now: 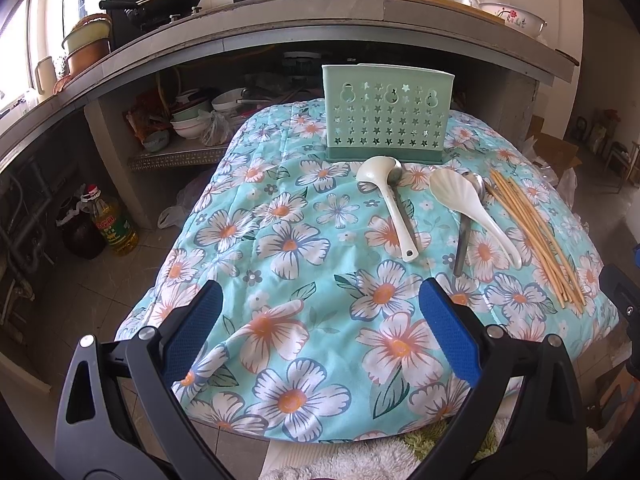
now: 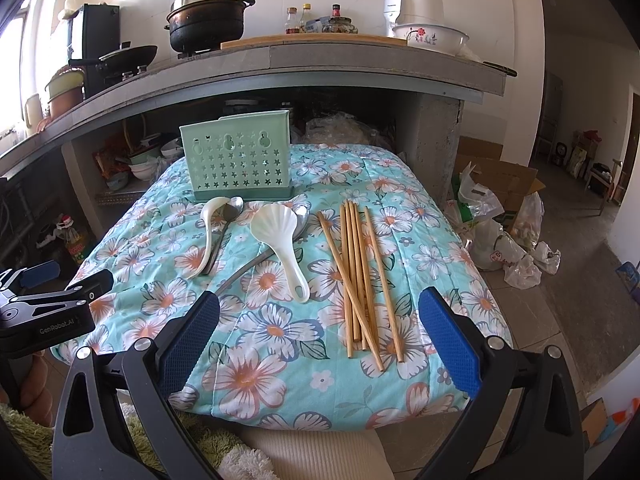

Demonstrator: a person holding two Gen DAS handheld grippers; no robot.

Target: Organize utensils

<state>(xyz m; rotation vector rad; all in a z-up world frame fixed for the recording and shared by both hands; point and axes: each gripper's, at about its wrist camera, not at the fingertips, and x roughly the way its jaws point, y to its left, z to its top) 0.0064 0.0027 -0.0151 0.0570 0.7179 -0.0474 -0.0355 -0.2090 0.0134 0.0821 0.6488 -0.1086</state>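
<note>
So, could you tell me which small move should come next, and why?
Probably lower the right gripper onto the chopsticks: they lie loose just ahead of its open jaws, nothing is held yet, and the holder stands behind.

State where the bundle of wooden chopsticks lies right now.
The chopsticks lie flat on the floral cloth, right of the white rice paddle, ahead of the open right gripper.

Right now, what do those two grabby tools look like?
Each tool, the left tool and the right tool, has two black plastic arms with silver bolts, ending in bright blue bumpy pads. In the right wrist view, the left tool's side carries small pale lettering on its black body.
</note>
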